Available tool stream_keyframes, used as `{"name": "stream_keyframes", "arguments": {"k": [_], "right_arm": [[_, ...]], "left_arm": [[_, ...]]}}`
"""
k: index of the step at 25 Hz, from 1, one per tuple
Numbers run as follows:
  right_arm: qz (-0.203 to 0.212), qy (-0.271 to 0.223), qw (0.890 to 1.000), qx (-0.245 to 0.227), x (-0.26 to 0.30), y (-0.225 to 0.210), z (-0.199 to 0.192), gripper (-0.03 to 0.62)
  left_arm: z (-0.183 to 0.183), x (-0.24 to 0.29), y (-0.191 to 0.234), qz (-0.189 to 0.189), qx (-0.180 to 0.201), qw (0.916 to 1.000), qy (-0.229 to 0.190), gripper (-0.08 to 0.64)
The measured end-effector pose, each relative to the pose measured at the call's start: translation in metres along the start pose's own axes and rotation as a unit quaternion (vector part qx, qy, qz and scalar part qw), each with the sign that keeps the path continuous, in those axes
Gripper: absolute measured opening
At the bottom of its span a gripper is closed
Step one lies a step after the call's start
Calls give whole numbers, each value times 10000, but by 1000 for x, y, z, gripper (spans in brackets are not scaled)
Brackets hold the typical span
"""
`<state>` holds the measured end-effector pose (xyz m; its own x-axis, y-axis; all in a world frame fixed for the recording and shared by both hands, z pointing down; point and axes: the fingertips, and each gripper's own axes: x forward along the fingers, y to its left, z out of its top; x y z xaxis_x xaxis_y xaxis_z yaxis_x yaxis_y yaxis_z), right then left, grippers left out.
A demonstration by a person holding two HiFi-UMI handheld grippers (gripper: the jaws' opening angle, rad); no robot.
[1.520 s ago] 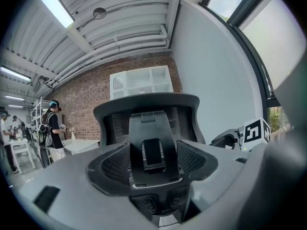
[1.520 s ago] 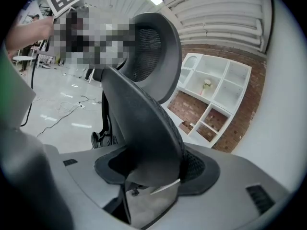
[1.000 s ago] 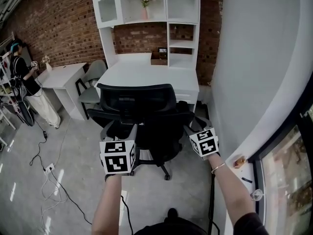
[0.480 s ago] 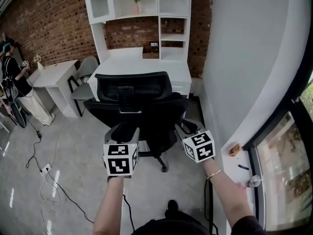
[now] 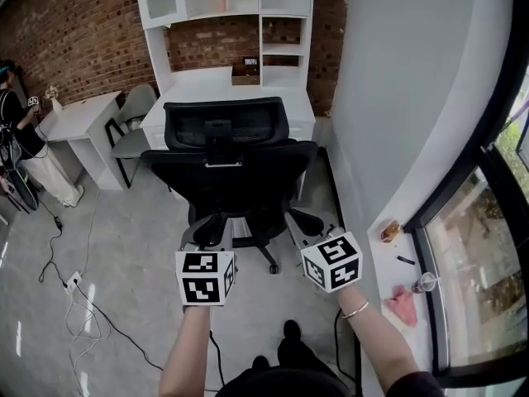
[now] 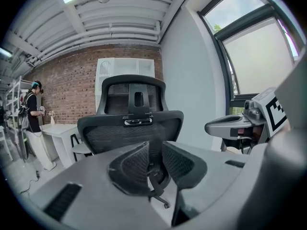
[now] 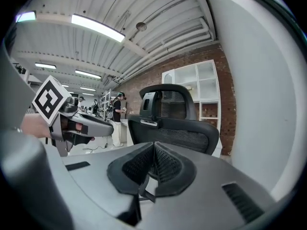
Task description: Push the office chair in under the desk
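**Status: Both Grippers Behind the Chair, No Contact**

Head view: The office chair (image 5: 227, 168) stands on the floor directly in front of the white bench (image 5: 198, 85), its back toward me. My left gripper (image 5: 211, 226) and right gripper (image 5: 299, 220) are held side by side behind it.

Left gripper view: My left jaws have just been closing. A narrow gap remains, with nothing between them. The chair is ahead, apart from them.

Right gripper view: My right jaws are pressed together and empty. The chair is ahead, apart from them.

Brick wall (image 5: 74, 31); small white table (image 5: 73, 116) with grey chair (image 5: 131, 143) beside it; person (image 5: 23, 143) at far left; cables (image 5: 86, 308) on floor (image 5: 140, 246); pink cloth (image 5: 402, 308) on windowsill (image 5: 382, 259)
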<state>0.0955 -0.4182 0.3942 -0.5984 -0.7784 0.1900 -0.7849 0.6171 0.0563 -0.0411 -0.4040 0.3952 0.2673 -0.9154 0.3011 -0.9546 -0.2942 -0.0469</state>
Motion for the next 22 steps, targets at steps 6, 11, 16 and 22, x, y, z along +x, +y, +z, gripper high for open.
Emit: {"name": "stream_keyframes", "arguments": {"k": [6,11,16,22], "right_arm": [[68,-38,9997,236,-22,39,0,6],[59,-95,9993,346,-38,66,-1,5],[-118,-115,9980,611,-54,83,-5,5],[-273,-26,9963,816,-70,99,-17,4]], "left_arm": [[-18,-29,-4,-146,-62,9999,-30,23],[-26,-51,-6,-282,-88,9994,-153,9],[-33,-70,-11,-476,-138,9984,-260,9],[-45,-90,-12,-578,-275,9973,-350,9]]}}
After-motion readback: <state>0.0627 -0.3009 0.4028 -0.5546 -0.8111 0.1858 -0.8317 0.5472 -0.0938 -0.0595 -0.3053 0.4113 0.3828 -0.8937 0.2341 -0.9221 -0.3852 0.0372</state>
